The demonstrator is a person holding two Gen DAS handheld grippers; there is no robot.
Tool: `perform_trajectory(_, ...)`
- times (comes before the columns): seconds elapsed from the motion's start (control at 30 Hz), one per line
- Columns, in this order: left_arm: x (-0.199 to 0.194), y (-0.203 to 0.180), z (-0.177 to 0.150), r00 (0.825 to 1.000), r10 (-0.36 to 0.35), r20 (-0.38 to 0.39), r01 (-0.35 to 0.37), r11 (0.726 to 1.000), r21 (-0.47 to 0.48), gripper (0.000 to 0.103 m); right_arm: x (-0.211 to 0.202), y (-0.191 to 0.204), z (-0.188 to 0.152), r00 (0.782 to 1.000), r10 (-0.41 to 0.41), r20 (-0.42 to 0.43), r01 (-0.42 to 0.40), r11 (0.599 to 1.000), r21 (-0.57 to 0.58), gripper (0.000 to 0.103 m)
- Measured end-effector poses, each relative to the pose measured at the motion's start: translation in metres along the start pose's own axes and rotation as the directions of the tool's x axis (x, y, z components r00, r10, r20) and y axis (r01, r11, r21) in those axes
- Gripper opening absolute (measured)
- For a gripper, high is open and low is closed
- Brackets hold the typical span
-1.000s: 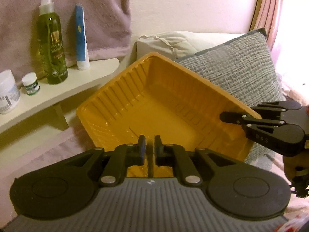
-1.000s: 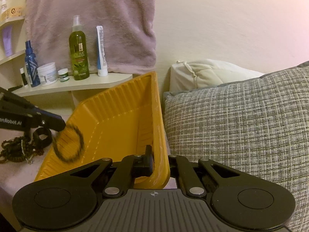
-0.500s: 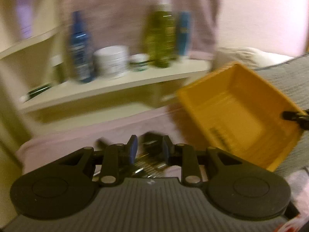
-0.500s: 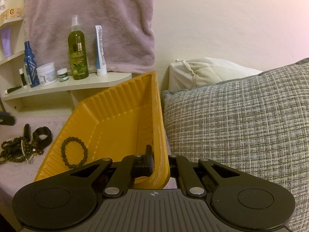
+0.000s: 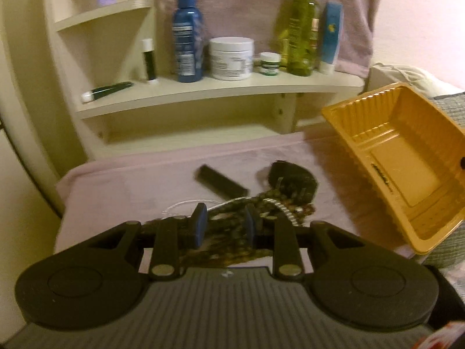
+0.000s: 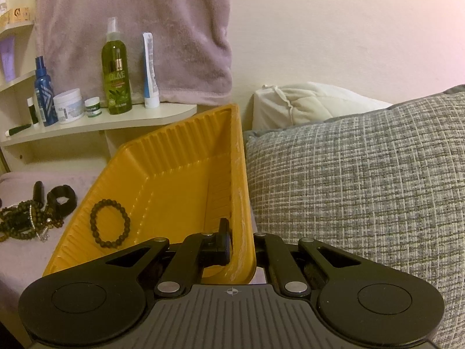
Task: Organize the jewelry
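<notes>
One bracelet (image 6: 110, 223) in tray (image 6: 162, 157); pile (image 5: 273, 203) left.
Right gripper (image 6: 239, 247) clamps tray wall; left gripper (image 5: 225, 224) part-open, empty, over pile.

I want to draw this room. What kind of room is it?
Probably a bedroom: a grey woven pillow and white pillow lie beside a cream shelf holding lotion bottles, with a pile of beaded jewelry on pink bedding.

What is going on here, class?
A person with two handheld grippers is sorting jewelry. The right gripper is shut on the rim of a tilted yellow tray, which already holds one bead bracelet. The left gripper, jaws apart, hovers over the jewelry pile on the pink cloth.
</notes>
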State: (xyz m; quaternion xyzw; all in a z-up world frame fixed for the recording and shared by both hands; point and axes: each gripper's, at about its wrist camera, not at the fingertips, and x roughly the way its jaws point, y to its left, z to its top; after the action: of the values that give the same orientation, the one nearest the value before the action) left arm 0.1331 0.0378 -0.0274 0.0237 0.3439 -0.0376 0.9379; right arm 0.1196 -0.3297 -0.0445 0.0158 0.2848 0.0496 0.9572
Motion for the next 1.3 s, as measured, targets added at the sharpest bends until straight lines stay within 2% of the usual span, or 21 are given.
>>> perform_trajectory(0.1, 0.002, -0.014, -0.002, 1.000, 0.001, 0.014, -0.002, 0.999, 0.050, 0.026, 0.000, 0.000, 0.000, 1.000, -0.002, -0.001, 0.002, 1.000, -0.002, 0.005)
perform_trajectory(0.23, 0.001, -0.025, -0.016, 1.000, -0.003, 0.015, 0.002, 0.995, 0.101, 0.033, 0.002, -0.001, 0.002, 1.000, 0.001, -0.004, -0.001, 1.000, -0.006, 0.005)
perform_trajectory(0.37, 0.006, -0.028, -0.029, 1.000, 0.021, 0.004, -0.021, 0.991, 0.134, 0.033, 0.004, -0.002, 0.002, 1.000, 0.004, -0.008, -0.004, 1.000, -0.014, 0.004)
perform_trajectory(0.5, 0.012, -0.033, -0.032, 0.998, 0.047, 0.030, -0.052, 0.978, 0.203, 0.033, 0.006, -0.003, 0.001, 1.000, 0.005, -0.015, -0.006, 1.000, -0.018, 0.004)
perform_trajectory(0.6, 0.020, -0.043, -0.034, 0.998, 0.058, 0.032, -0.065, 0.943, 0.326, 0.033, 0.008, -0.003, 0.001, 1.000, 0.005, -0.019, -0.005, 1.000, -0.018, 0.004)
perform_trajectory(0.7, 0.032, -0.053, -0.037, 0.997, 0.070, -0.008, -0.059, 0.891, 0.450, 0.033, 0.009, -0.003, 0.000, 1.000, 0.004, -0.022, -0.005, 1.000, -0.018, 0.004)
perform_trajectory(0.77, 0.037, -0.054, -0.039, 0.996, 0.087, -0.027, -0.062, 0.865, 0.498, 0.026, 0.009, -0.003, 0.000, 1.000, 0.005, -0.023, -0.005, 1.000, -0.017, 0.004)
perform_trajectory(0.8, 0.038, -0.054, -0.040, 0.995, 0.090, -0.031, -0.062, 0.858, 0.509, 0.026, 0.009, -0.003, 0.000, 1.000, 0.005, -0.023, -0.005, 1.000, -0.017, 0.004)
perform_trajectory(0.9, 0.036, -0.051, -0.039, 0.997, 0.077, -0.031, -0.049, 0.854, 0.519, 0.025, 0.009, -0.003, 0.000, 1.000, 0.005, -0.022, -0.005, 1.000, -0.018, 0.004)
perform_trajectory(0.97, 0.032, -0.050, -0.037, 0.998, 0.067, -0.020, -0.047, 0.854, 0.519, 0.019, 0.010, -0.004, 0.001, 1.000, 0.006, -0.023, -0.006, 1.000, -0.018, 0.004)
perform_trajectory(1.0, 0.030, -0.049, -0.034, 0.998, 0.060, -0.016, -0.044, 0.861, 0.507, 0.012, 0.010, -0.005, 0.001, 1.000, 0.006, -0.022, -0.006, 1.000, -0.018, 0.004)
perform_trajectory(1.17, 0.022, -0.038, -0.018, 1.000, 0.011, -0.027, 0.002, 0.907, 0.420, 0.012, 0.010, -0.005, 0.001, 1.000, 0.007, -0.020, -0.007, 1.000, -0.022, 0.004)
perform_trajectory(1.3, 0.013, -0.030, -0.009, 0.999, -0.011, -0.031, 0.022, 0.931, 0.365, 0.012, 0.009, -0.005, 0.001, 1.000, 0.006, -0.019, -0.007, 1.000, -0.021, 0.004)
